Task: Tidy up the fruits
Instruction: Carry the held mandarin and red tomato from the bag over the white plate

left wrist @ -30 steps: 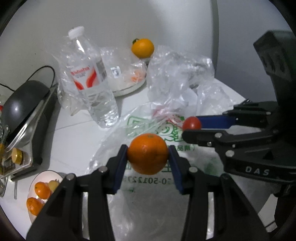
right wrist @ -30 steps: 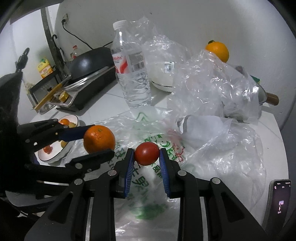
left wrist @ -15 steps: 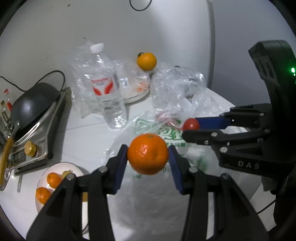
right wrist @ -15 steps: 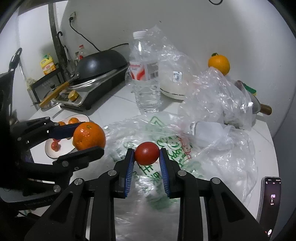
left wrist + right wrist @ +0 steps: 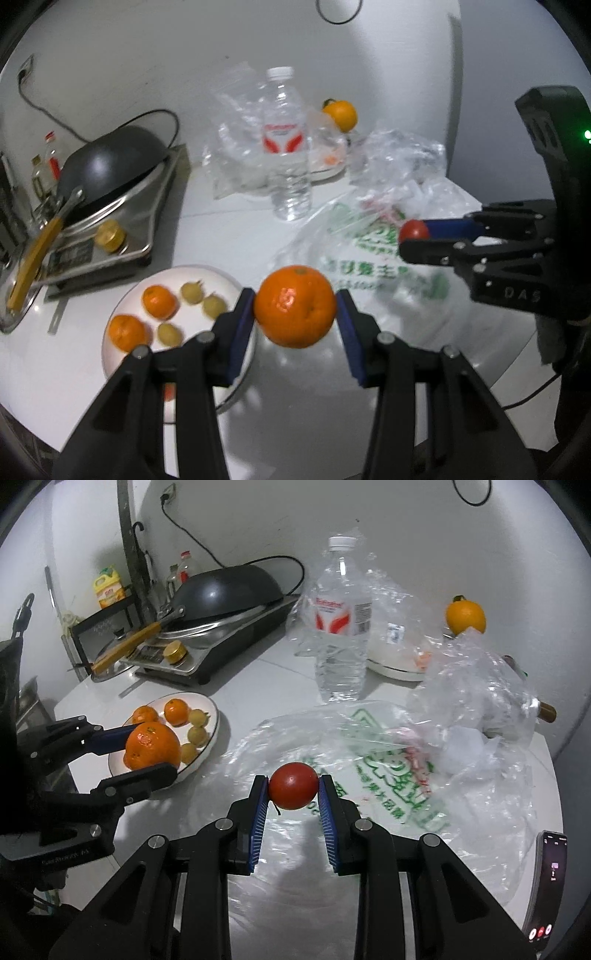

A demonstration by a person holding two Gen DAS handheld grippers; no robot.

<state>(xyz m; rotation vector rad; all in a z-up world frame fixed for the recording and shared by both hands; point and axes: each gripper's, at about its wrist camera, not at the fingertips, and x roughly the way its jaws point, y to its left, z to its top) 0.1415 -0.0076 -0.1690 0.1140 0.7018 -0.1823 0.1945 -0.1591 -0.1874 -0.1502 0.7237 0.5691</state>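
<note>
My left gripper (image 5: 295, 306) is shut on a large orange (image 5: 294, 305), held in the air just right of a white plate (image 5: 122, 363). The plate holds two small oranges, several small yellow-green fruits and a red fruit partly hidden by my finger. In the right wrist view the same orange (image 5: 152, 746) hangs over the plate's (image 5: 213, 716) near edge. My right gripper (image 5: 293, 786) is shut on a red tomato (image 5: 293, 785) above a printed plastic bag (image 5: 388, 775). Another orange (image 5: 464, 616) sits at the back by the wall.
A water bottle (image 5: 341, 627) stands mid-table among crumpled clear bags (image 5: 480, 686). A black wok (image 5: 225, 590) rests on a cooker (image 5: 207, 657) at the left back. A white dish (image 5: 395, 664) sits behind the bottle. A phone (image 5: 548, 882) lies at the right edge.
Both grippers have travelled left and back from the plastic bags with their fruits still held. The plate has come into fuller view beside the left gripper.
</note>
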